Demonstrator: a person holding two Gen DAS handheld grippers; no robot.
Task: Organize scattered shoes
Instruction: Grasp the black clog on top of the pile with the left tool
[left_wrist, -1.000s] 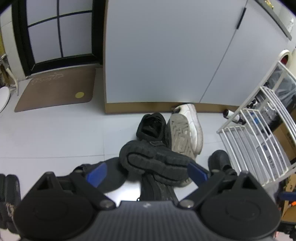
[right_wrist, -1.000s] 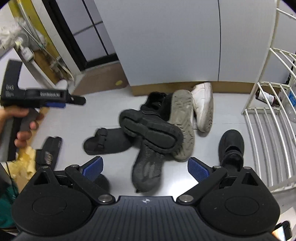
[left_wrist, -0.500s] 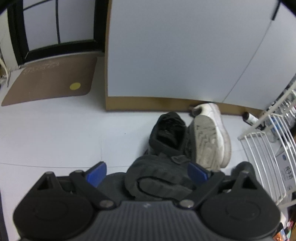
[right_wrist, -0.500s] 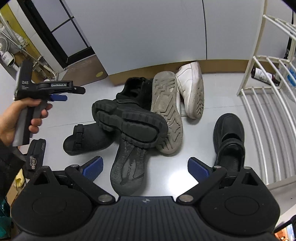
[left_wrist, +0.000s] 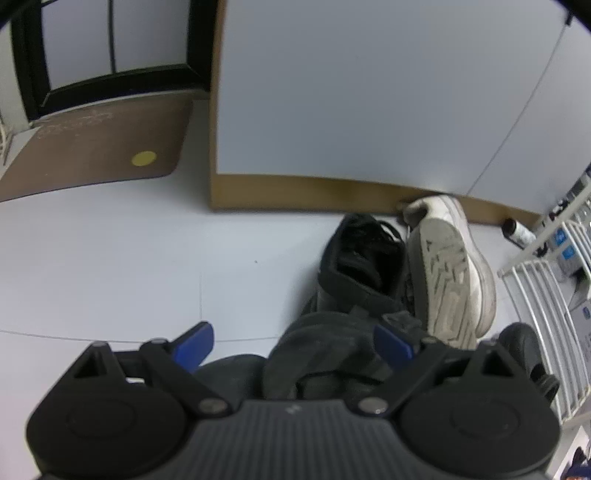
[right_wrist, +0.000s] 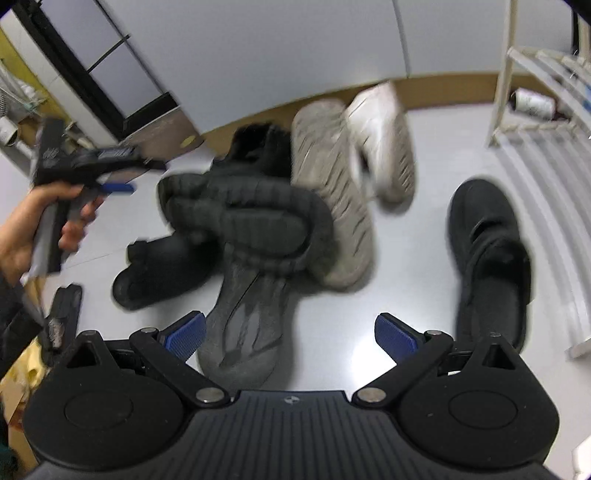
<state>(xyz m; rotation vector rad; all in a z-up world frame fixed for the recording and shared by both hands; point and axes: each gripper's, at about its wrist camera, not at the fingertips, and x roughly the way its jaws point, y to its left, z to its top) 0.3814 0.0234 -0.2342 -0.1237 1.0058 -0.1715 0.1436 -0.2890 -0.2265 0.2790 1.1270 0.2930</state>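
Your right wrist view is motion-blurred: the two white sneakers (right_wrist: 369, 147) smear together, and lettering on the black handheld left gripper (right_wrist: 118, 188) cannot be read. In your left wrist view, the dark grey upturned shoe (left_wrist: 325, 354) is largely hidden behind the gripper body, and the black strapped shoe (left_wrist: 524, 347) shows only a corner. The white wire rack (left_wrist: 554, 295) is cut off by the right edge.

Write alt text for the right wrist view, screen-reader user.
Open right gripper hovers over a pile of shoes on a pale floor: an upturned black sneaker across a grey-soled shoe, two white sneakers behind, a black strap shoe apart at right. At left, a hand holds the left gripper; a white wire rack stands at right. Motion-blurred.
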